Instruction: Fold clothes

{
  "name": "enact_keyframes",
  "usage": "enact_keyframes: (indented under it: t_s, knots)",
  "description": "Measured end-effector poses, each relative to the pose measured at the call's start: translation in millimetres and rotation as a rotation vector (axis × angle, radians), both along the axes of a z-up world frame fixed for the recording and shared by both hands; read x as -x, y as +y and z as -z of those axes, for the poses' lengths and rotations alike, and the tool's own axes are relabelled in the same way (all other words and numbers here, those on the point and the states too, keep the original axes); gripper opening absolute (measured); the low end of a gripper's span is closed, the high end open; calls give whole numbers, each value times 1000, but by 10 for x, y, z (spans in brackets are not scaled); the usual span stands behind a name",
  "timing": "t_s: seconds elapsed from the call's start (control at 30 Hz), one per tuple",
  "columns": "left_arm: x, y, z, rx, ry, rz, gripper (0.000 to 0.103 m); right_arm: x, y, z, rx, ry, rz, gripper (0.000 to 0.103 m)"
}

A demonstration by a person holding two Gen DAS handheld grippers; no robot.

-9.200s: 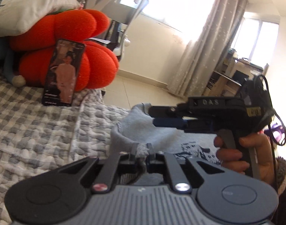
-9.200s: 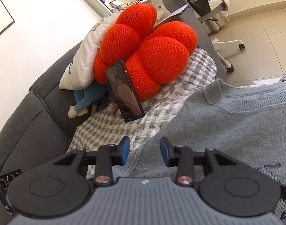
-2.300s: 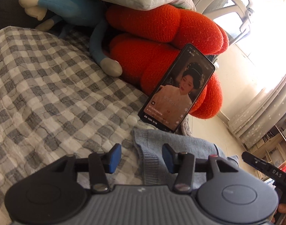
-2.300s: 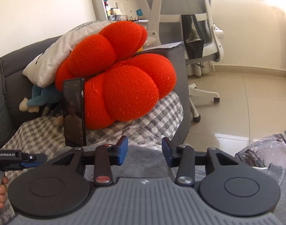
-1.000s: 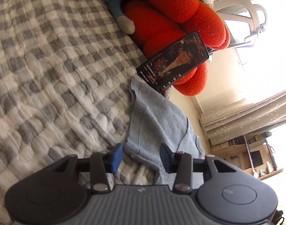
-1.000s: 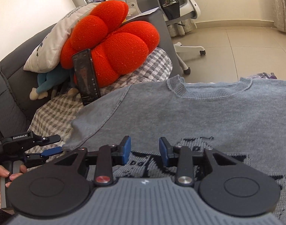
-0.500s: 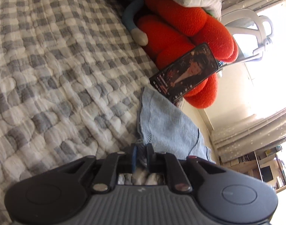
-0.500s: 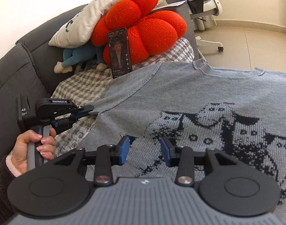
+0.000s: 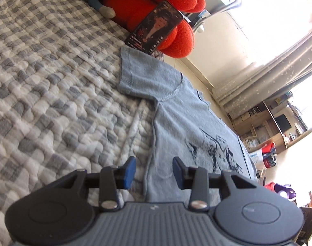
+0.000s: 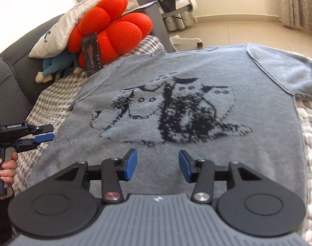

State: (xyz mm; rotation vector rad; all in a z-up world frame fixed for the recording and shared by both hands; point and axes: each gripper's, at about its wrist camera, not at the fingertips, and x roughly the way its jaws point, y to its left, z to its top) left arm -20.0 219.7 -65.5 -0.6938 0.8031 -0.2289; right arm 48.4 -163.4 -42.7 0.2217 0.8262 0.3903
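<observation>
1. Your sweater [image 10: 196, 106] lies face up and spread flat on the checked quilt [image 9: 43, 82], filling the right wrist view from 9 to 3 o'clock, collar at 12 toward the red cushion [image 10: 112, 26].
2. Your left gripper [image 9: 153, 171] has its jaws apart with nothing clamped; the sweater's side seam runs between the pads without being pressed. These jaws have just been opening.
3. Your right gripper [image 10: 158, 165] hovers over the hem area below the cat pattern, jaws apart and empty, and they too have just been opening.
4. Risk: the phone [image 10: 92, 54] leans on the cushion at 10 o'clock, just beside the near sleeve [image 9: 139, 75]. If you drag that sleeve across, the cloth could likely tip the phone over.
5. Risk: the knit is thick and loose. Pinch only the top layer at the seam and the fold may come out crooked; pinch too deep and you could catch the quilt as well.
6. Risk: the far sleeve at 2 o'clock hangs near the quilt's edge, so an uneven pull might slide the sweater off.
7. Compared with half a second back, your left jaws, then nearly together at the sleeve cuff, now stand apart lower along the side seam, and the right wrist view now takes in both sleeves.
</observation>
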Motion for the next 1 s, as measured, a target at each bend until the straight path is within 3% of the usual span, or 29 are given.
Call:
enact_keyframes:
  t_s: [0.17,0.53,0.8,1.0]
  knots:
    - [281,-80,23,-13,-6,37,34,293,-281,58,-11,9,62,49]
    - [856,-186,13,-31,-13,146,33,998,-799,90,-61,6,211,49]
    - [1071,-214,-42,-42,-9,196,33,1440,-1094,66,-120,-2,291,49]
    - [1164,-265,79,-29,45,262,27,1698,-1199,84,-107,20,340,49]
